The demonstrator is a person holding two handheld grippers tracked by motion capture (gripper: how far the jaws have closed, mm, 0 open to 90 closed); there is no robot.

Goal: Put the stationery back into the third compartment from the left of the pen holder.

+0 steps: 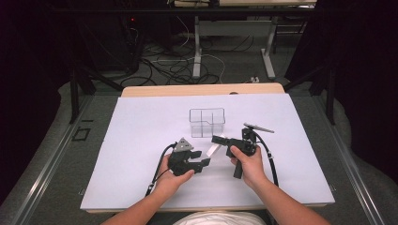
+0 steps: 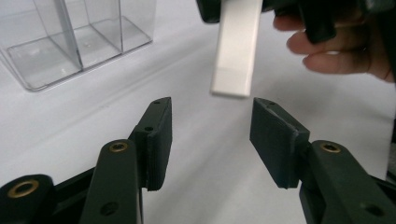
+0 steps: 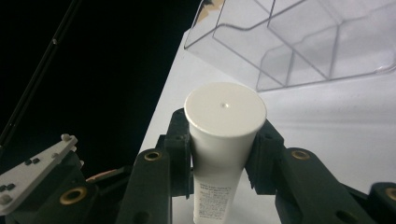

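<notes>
On the white sheet (image 1: 141,140) that covers the table, two hands work close together near the middle. The right gripper (image 1: 220,139) pinches a white tube (image 3: 223,140) just under its round flat cap, with both black pads pressed on its sides. In the left gripper view the tube's flat crimped end (image 2: 232,79) hangs above the sheet, just in front of the left gripper (image 2: 211,135). That gripper's jaws are spread apart and touch nothing; the tube's end is beyond their tips, not between them.

A clear plastic box (image 1: 207,123) with walls inside that split it into parts stands just behind the two grippers, near the tube. It is not touching them.

There is lots of bare white sheet to the left, to the right and at the front. The sheet's left edge drops off to a dark floor in the right gripper view. The far edge shows a strip of wood (image 1: 202,90).

The tube has small dark print (image 3: 212,198) low on its side, too tiny to read.
</notes>
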